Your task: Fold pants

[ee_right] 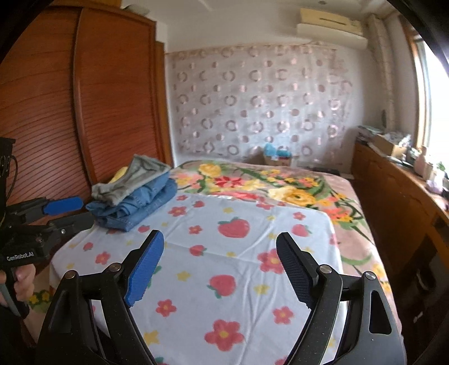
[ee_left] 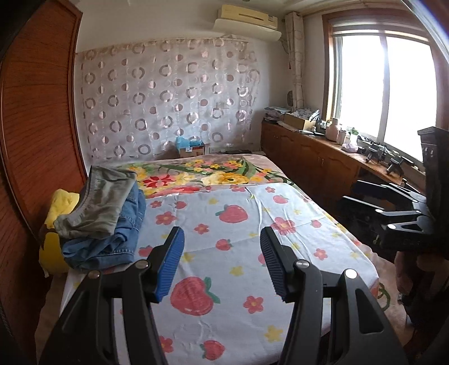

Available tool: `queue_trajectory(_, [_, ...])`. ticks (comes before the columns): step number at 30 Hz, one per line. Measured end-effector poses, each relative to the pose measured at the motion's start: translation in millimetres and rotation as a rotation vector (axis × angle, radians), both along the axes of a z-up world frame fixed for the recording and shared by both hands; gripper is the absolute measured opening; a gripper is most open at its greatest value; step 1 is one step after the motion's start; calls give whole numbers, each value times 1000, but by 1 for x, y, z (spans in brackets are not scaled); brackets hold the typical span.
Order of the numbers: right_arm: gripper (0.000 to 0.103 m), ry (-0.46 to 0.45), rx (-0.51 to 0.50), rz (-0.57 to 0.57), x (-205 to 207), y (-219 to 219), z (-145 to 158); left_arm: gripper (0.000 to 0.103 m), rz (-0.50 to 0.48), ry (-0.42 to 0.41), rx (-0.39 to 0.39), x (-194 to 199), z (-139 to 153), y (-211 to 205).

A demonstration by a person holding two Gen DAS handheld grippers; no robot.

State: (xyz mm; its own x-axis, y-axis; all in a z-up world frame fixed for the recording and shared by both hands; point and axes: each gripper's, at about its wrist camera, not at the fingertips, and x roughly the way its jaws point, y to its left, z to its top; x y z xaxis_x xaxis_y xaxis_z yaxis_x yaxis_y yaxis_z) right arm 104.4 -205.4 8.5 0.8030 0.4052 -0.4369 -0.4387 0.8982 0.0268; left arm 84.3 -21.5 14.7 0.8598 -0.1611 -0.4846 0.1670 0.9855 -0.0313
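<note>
Both tongs stand wide apart and hold nothing. Left tongs (ee_left: 221, 264) hang over the near part of the bed (ee_left: 331, 241), above the strawberry sheet (ee_left: 224, 247); right tongs (ee_right: 220, 269) hang over the same sheet (ee_right: 238, 252). In the right wrist view the left tongs appear again at the left edge, cut off by the frame, and the white writing "GenRobot.AI" can be read on the body. A hand (ee_right: 23, 283) grips the handle below it, only partly seen.

Folded pants lie in a pile at the far left edge of the bed, against the wooden wardrobe (ee_left: 36, 112): grey pants (ee_left: 98, 202) on top of blue jeans (ee_left: 112, 247). Under and behind them is something yellow (ee_left: 56, 224), mostly hidden, so I cannot tell what it is. The far part of the bed carries a flowered blanket (ee_left: 219, 171).

Behind the bed a curtain with rings (ee_left: 168, 95) covers the wall, and a cardboard box (ee_left: 190, 150) stands at its foot; its label is too small to read. An air conditioner (ee_left: 247, 22) hangs above. At the right, a low wooden cabinet (ee_left: 308, 151) under the bright window (ee_left: 384, 84) carries many small things, hard to make out.
</note>
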Motion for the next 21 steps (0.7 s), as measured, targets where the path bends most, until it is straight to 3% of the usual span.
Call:
queue_trajectory(10, [87,-24,34,-107,-25,-32,22,56,-12,-2,0,-6,11,-15])
queue_trajectory(21, [88,-91,42,-163,-51,-40,44,56,65,-61,-12,-20,36,-7])
